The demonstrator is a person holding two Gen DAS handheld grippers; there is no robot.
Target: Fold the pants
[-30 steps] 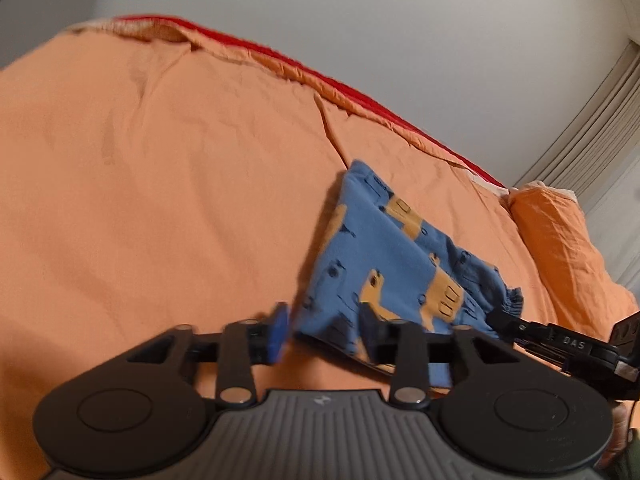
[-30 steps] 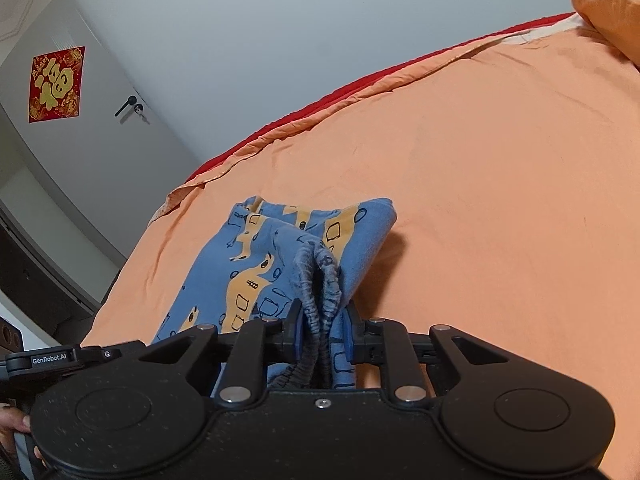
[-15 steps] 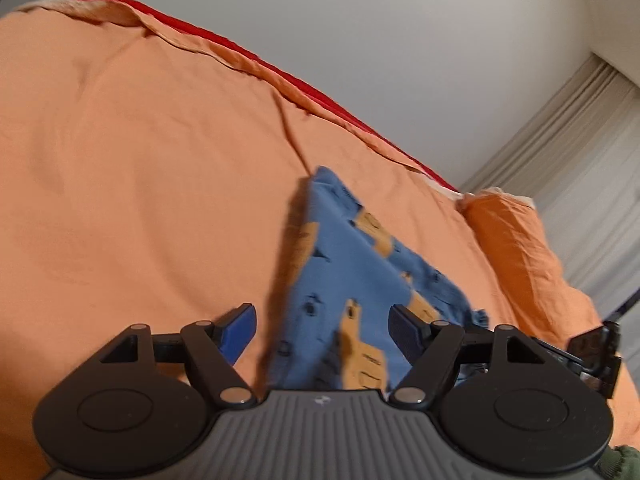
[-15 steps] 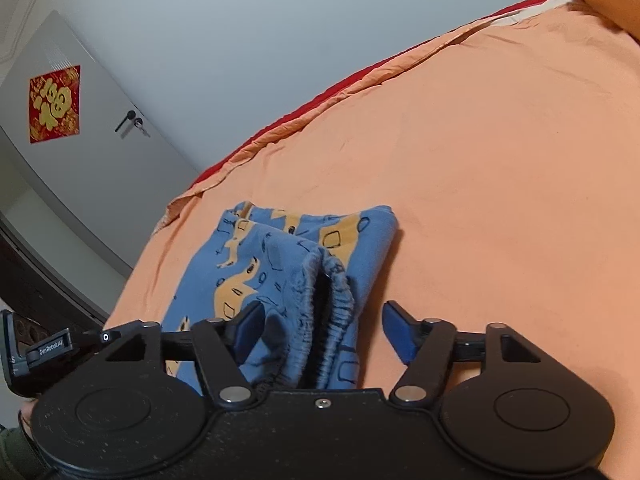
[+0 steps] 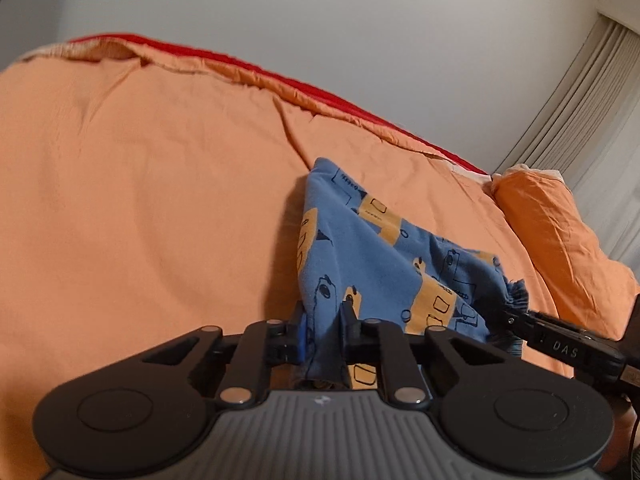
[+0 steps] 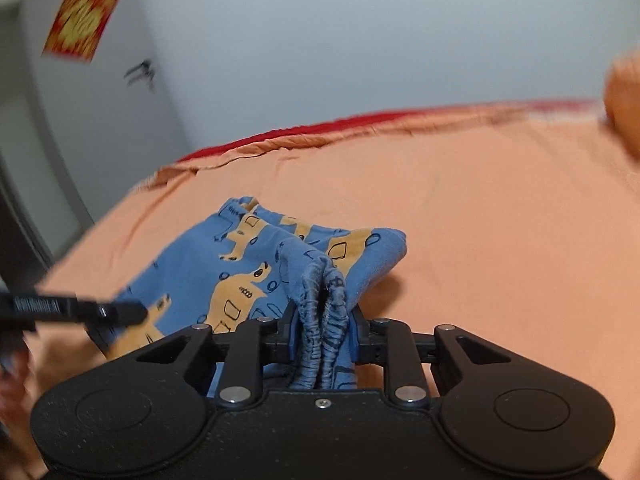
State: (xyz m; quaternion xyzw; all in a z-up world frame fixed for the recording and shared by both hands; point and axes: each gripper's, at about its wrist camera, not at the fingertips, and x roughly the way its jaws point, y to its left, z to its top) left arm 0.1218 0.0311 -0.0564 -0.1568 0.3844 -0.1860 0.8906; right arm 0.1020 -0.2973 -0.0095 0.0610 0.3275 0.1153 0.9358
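My left hand-held gripper (image 5: 322,334) and right hand-held gripper (image 6: 322,330) are closing on the pants (image 5: 384,268) — I'd lift both evenly, keeping the fold taut.

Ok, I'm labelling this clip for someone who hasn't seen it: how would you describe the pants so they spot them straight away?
Start at the wide orange bedspread that fills the bed. The only thing on it is the pants: a small folded blue bundle printed with yellow vehicles. Its gathered waistband sits pinched in the right gripper.

The left hand-held gripper (image 5: 323,330) is closing on blue pants (image 5: 372,264) on the orange bedsheet (image 5: 140,208).
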